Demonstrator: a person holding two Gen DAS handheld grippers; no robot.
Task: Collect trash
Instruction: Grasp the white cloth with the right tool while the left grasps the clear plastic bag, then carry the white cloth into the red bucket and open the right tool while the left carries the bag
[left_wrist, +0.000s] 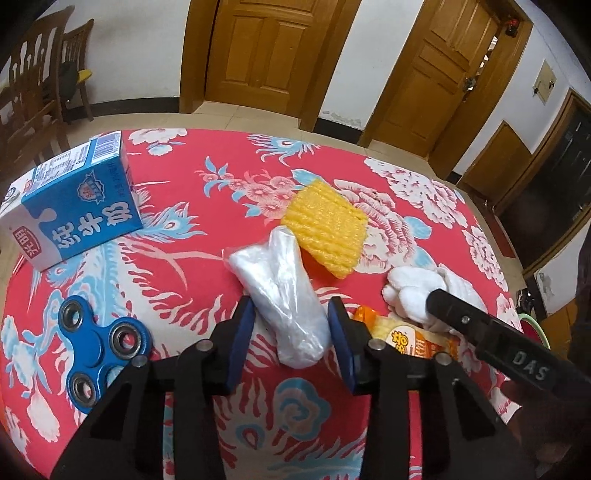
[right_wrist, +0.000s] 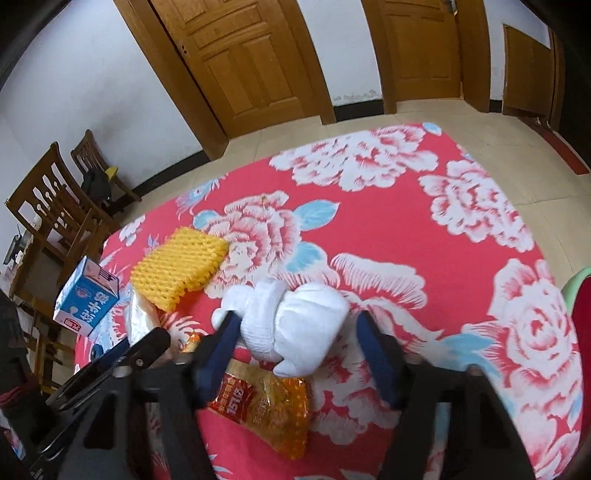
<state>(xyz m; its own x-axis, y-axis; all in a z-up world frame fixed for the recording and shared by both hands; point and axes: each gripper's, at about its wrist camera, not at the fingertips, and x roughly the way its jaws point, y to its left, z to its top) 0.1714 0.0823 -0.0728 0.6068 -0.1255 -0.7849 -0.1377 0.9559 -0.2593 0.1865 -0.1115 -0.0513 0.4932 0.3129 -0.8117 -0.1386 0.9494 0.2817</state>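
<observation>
On the red flowered tablecloth (left_wrist: 184, 206) lie a crumpled clear plastic bag (left_wrist: 286, 295), a yellow foam net (left_wrist: 327, 230), a white rolled cloth (right_wrist: 295, 325) and an orange snack wrapper (right_wrist: 266, 406). My left gripper (left_wrist: 291, 339) is open, its blue pads either side of the plastic bag's near end. My right gripper (right_wrist: 299, 350) is open around the white cloth (left_wrist: 417, 291), above the wrapper (left_wrist: 410, 338). The foam net (right_wrist: 177, 267) lies just beyond the cloth.
A blue milk carton (left_wrist: 74, 206) lies at the table's left edge, also seen in the right wrist view (right_wrist: 86, 301). A blue fidget spinner (left_wrist: 98, 339) lies near left. Wooden chairs (right_wrist: 55, 218) stand left of the table; wooden doors (left_wrist: 266, 51) behind.
</observation>
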